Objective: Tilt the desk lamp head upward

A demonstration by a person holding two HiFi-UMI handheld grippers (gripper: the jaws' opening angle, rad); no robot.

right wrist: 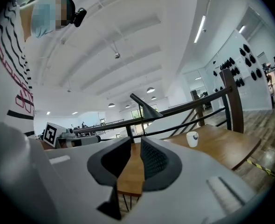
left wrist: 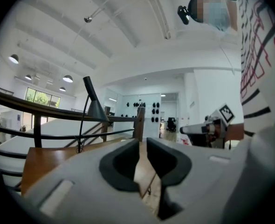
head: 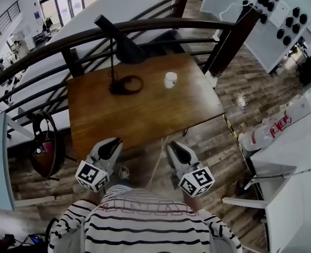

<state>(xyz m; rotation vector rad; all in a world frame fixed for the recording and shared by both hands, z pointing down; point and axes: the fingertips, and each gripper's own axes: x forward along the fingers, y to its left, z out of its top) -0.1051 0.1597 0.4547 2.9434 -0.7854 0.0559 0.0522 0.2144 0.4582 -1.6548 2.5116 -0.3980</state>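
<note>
Approach pending: left gripper (head: 111,143) and right gripper (head: 176,146) are held at the near edge of the surface (head: 145,115), each with jaws slightly apart and nothing between them. Desk lamp (head: 127,47) stands at the far left, by the railing (head: 197,21). Its head is probably best lifted from beneath with the base steadied. Open surface lies between; the cup (head: 170,79) is to be avoided.

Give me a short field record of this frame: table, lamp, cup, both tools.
surface: wooden table, railing behind it
desk lamp: black, far left part of table, head pointing downward
cup: white, upright, right of the lamp base, apart from it
left tool: at near table edge, jaws slightly apart, empty
right tool: at near table edge, jaws apart, empty
lamp contact: none
</note>
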